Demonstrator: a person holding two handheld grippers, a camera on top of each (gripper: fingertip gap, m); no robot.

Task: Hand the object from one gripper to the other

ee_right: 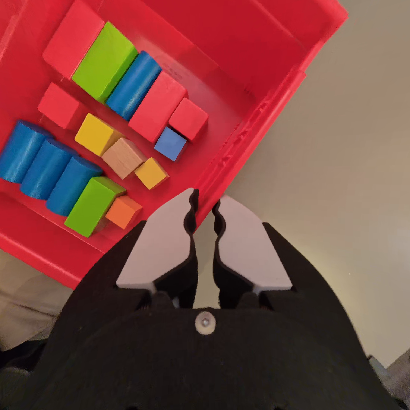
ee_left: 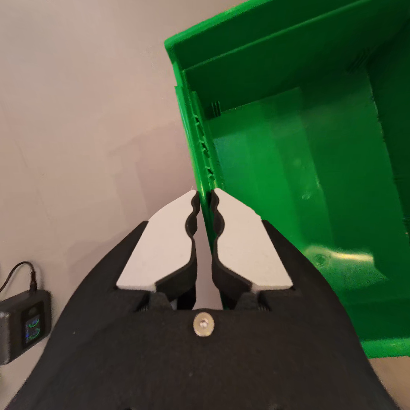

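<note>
Green bin (ee_left: pixel 310 155) fills my left view; left hand-held gripper (ee_left: pixel 205 195) sits over its near wall w/ jaws nearly closed, nothing held. Right hand-held gripper (ee_right: pixel 205 196) hovers at the red bin (ee_right: pixel 255 55) rim, narrow gap, also empty. Wooden blocks lie inside the red bin; orange cube (ee_right: pixel 123 210) is nearest my tips. Beige counter (ee_right: pixel 332 177) beneath.

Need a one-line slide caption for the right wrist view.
Right gripper, empty, fingers slightly apart, hovers at the corner of the red bin holding coloured wooden blocks.
</note>
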